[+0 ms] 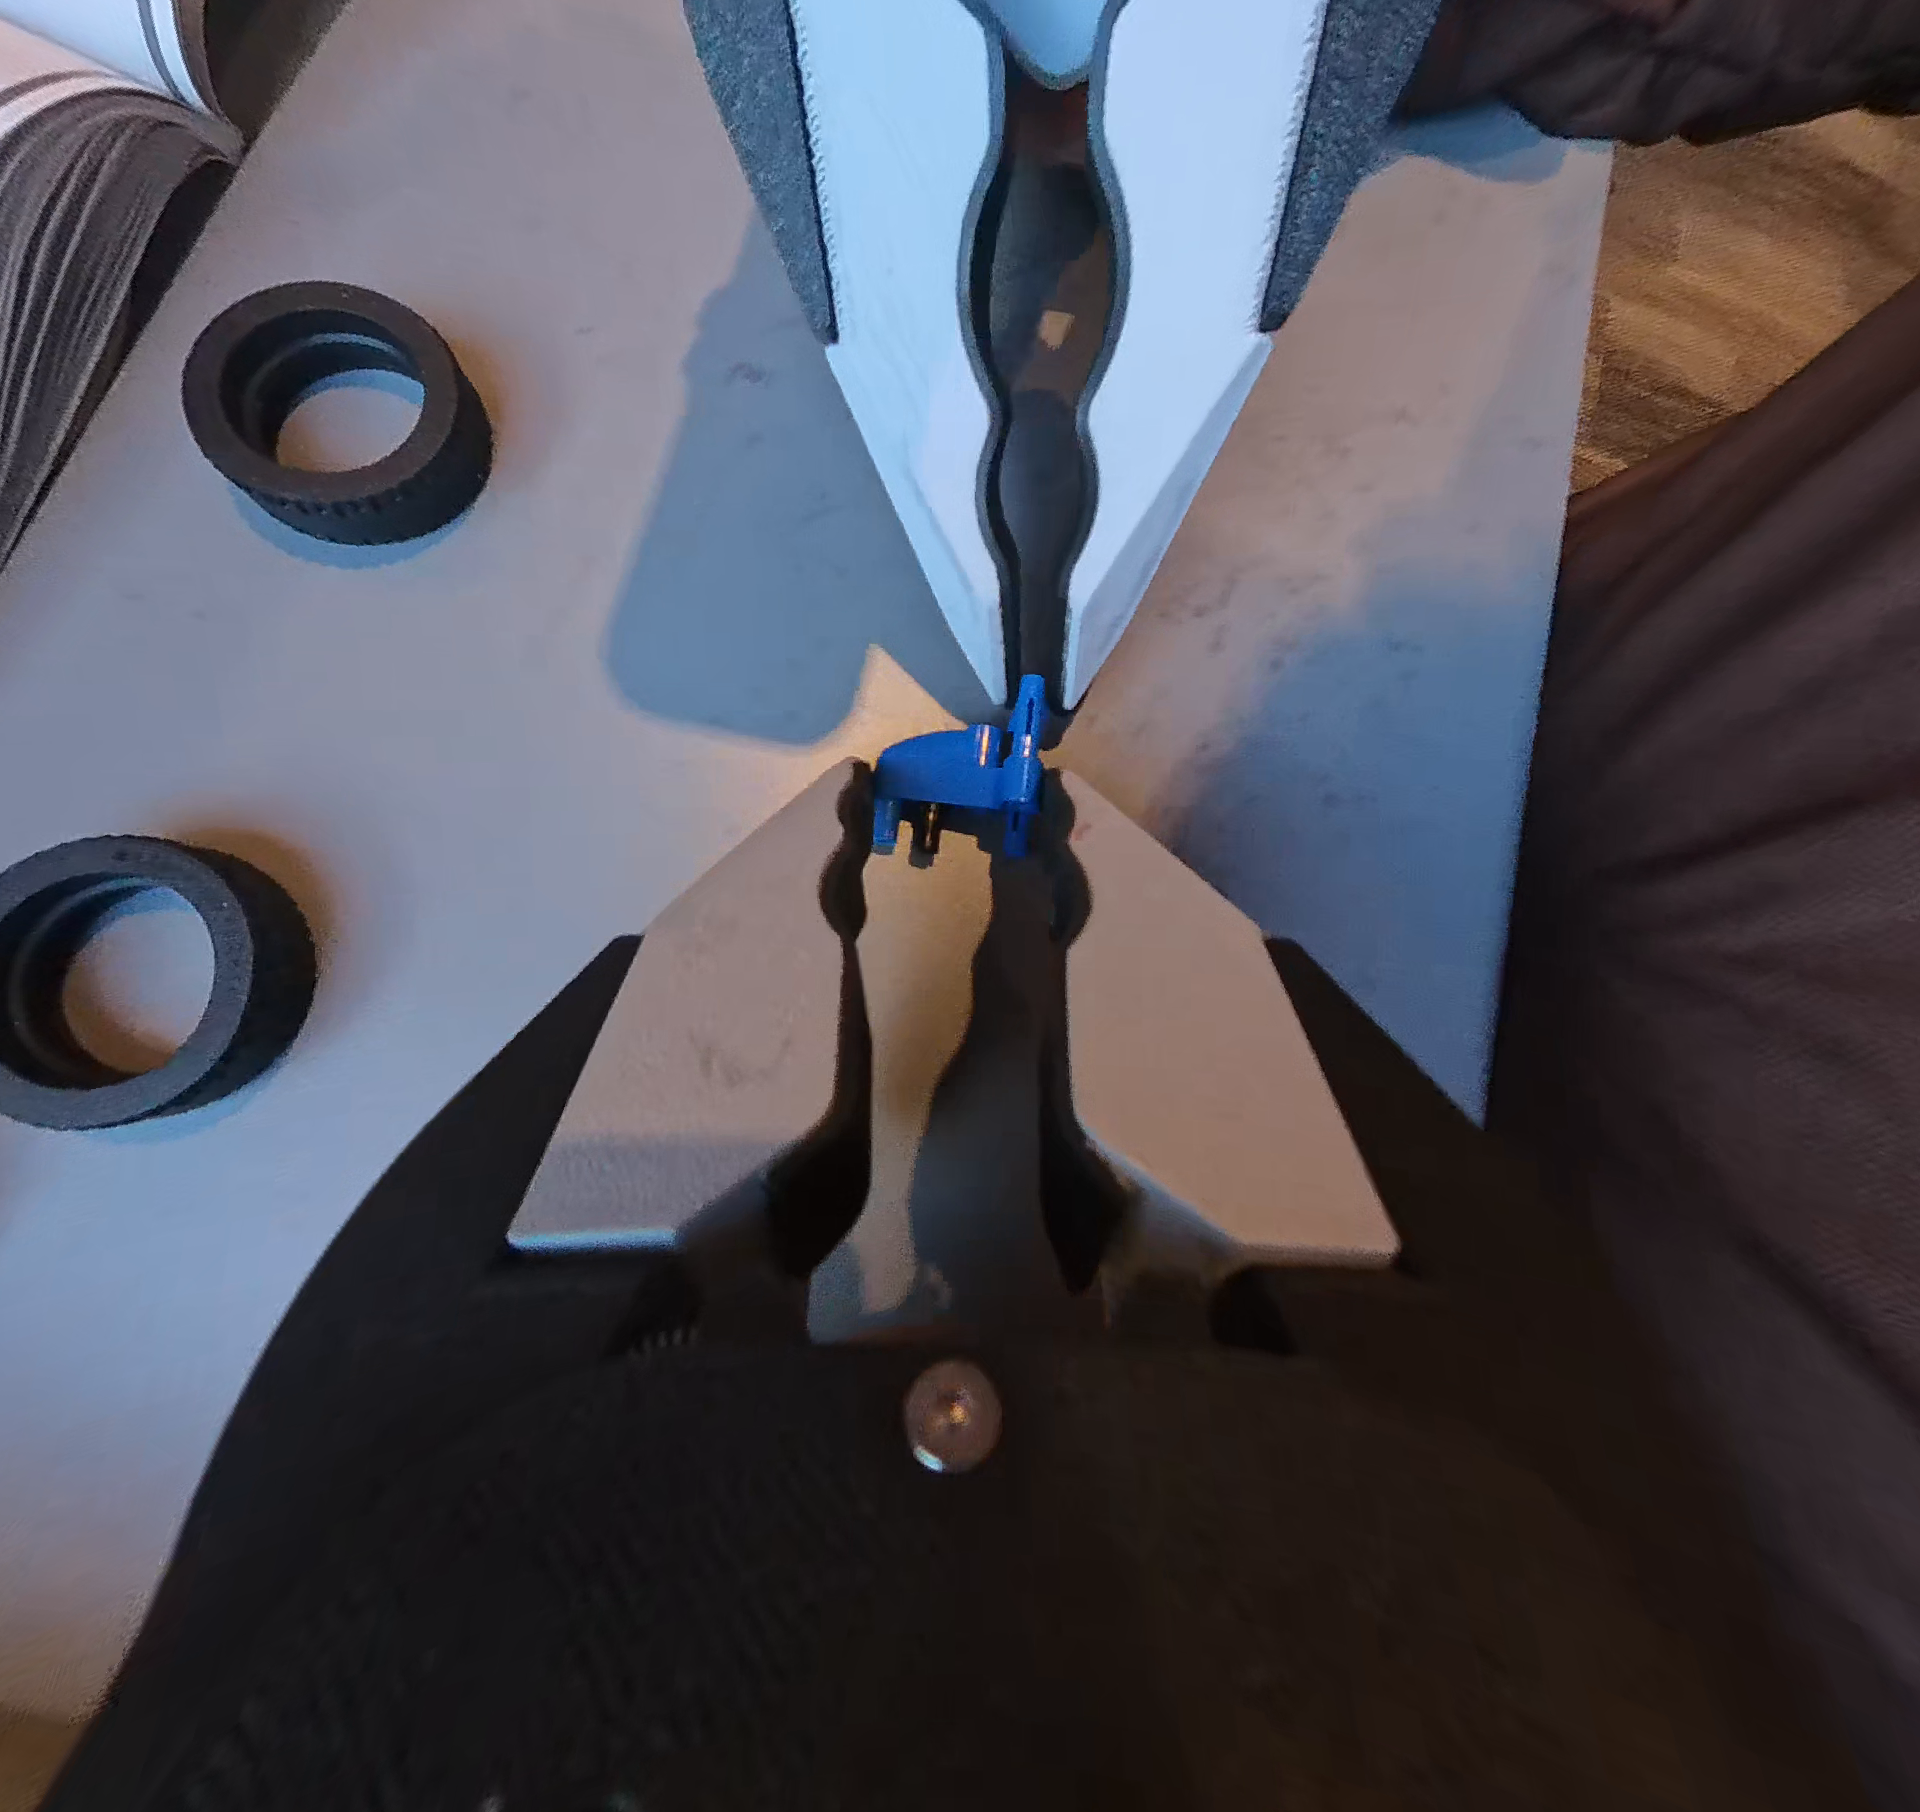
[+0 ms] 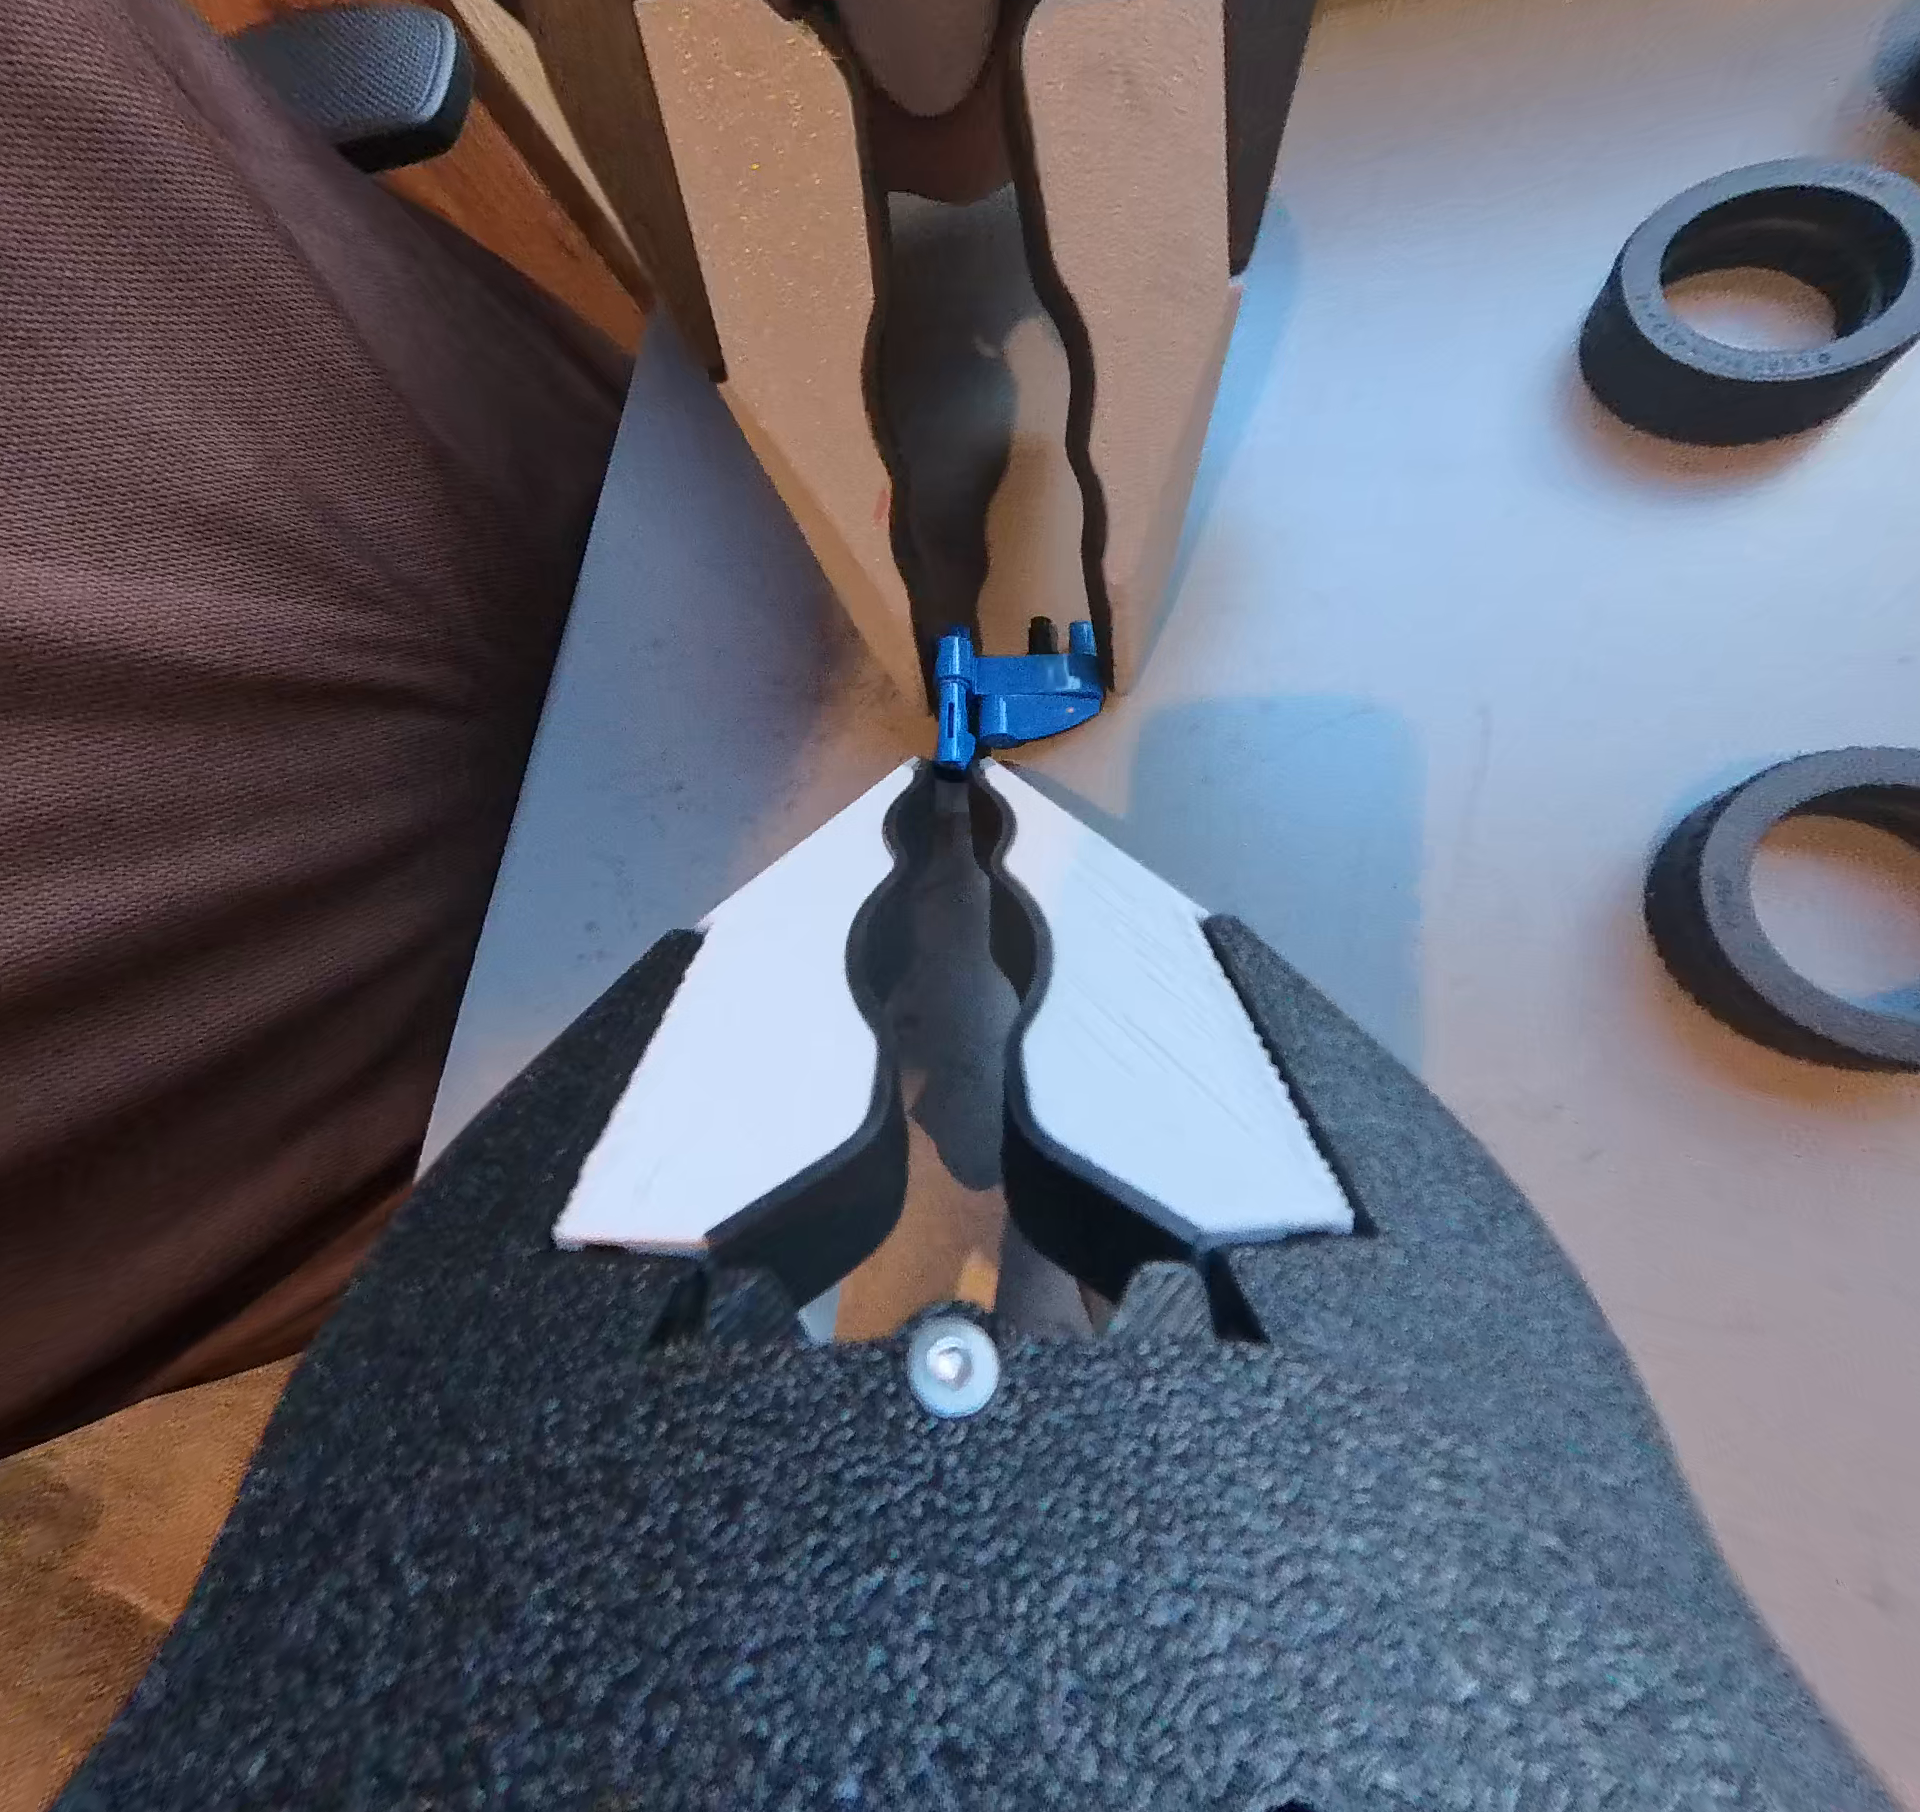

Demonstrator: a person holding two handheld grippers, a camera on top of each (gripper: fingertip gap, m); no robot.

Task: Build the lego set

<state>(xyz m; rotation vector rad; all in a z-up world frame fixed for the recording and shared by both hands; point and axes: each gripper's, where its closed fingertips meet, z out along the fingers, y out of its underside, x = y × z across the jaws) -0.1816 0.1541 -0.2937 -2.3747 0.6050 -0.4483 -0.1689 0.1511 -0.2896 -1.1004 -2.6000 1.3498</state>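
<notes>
Fingers of both grippers, left (image 1: 951,801) and right (image 2: 948,765), pinching blue piece (image 1: 956,775), contact edges hidden.

Both wrist cameras look close along their jaws, facing each other, sharing the blue piece (image 1: 961,775) over the table (image 1: 520,723).

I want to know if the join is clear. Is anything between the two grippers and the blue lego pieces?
Nothing visible. The left gripper grips the blue curved piece and the right gripper pinches the thin blue clip, tip to tip. Both black tyres lie off to the side.
</notes>
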